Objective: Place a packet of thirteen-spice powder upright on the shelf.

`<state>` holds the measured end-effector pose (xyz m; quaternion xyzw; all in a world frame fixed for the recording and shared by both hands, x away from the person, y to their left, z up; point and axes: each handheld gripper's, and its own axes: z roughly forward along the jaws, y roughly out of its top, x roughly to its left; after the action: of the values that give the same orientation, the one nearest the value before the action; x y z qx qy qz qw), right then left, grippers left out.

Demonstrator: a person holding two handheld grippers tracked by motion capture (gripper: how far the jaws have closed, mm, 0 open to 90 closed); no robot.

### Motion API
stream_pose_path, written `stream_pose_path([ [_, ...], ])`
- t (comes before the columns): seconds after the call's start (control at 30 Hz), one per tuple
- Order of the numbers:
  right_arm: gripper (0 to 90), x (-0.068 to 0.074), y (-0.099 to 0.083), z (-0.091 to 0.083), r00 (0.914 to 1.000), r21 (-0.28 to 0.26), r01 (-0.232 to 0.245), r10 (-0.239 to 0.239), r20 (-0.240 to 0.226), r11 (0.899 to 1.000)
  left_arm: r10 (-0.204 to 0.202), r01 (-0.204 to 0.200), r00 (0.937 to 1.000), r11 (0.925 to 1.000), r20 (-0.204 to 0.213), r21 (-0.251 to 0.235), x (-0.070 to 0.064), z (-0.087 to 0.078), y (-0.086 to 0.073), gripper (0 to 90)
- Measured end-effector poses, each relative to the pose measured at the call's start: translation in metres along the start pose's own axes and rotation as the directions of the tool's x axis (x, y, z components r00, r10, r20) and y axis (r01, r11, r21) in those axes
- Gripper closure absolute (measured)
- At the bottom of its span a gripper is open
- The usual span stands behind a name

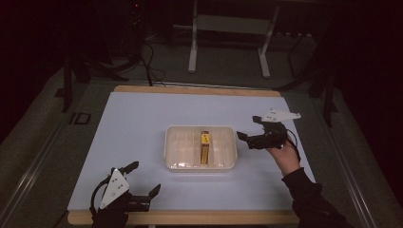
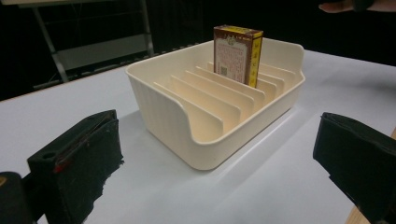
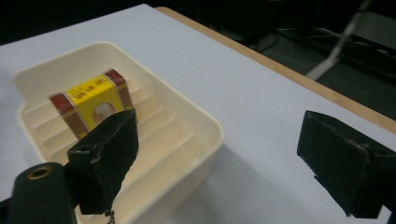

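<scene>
— Two grippers, how do they stand?
— Right gripper [image 1: 257, 131] gapes wide, empty, just beside the tray's [image 1: 228, 164] right wall. Left gripper [image 1: 144, 178] gapes too, near the table's [image 1: 142, 114] front edge.
— And the box [image 1: 205, 147]?
— Upright in a middle slot of the tray, mid-table.

honestly nothing here can really be read. the small box [image 2: 237, 55] standing in the cream slotted tray [image 2: 196, 144], upper middle of the left gripper view, has a brown patterned face with print and a little square code-like patch, but it's all too small to make out. in the right gripper view, left of centre, the same box [image 3: 91, 95] shows a yellow label with faint dark lettering and a round emblem below it, too blurred to spell out.
</scene>
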<state>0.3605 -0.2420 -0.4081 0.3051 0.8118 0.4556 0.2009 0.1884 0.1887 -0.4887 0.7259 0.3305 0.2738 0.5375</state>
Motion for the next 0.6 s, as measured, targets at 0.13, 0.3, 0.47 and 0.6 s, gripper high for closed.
stream_pose_path([
  [0.13,12.5,0.003,-0.012,-0.003,0.9995,0.006,0.003,-0.004,0.032,1.0,0.003,-0.003,1.0,1.0,0.0,0.004,0.0,0.0,0.0,1.3],
  [0.3,12.5,0.009,-0.024,-0.008,0.998,-0.007,-0.002,0.002,0.063,1.0,0.007,-0.007,1.0,1.0,0.004,0.005,-0.001,0.001,0.0,1.3],
  [0.47,12.4,0.014,-0.029,-0.015,0.9935,-0.04,-0.015,0.02,0.112,0.999,0.014,-0.014,0.9999,0.9999,-0.003,0.004,-0.001,0.001,0.0,1.3],
  [0.6,12.3,0.017,-0.039,-0.024,0.9857,-0.069,-0.053,0.063,0.156,0.996,0.017,-0.017,0.9998,0.9998,-0.005,0.007,0.0,0.0,0.0,1.3],
])
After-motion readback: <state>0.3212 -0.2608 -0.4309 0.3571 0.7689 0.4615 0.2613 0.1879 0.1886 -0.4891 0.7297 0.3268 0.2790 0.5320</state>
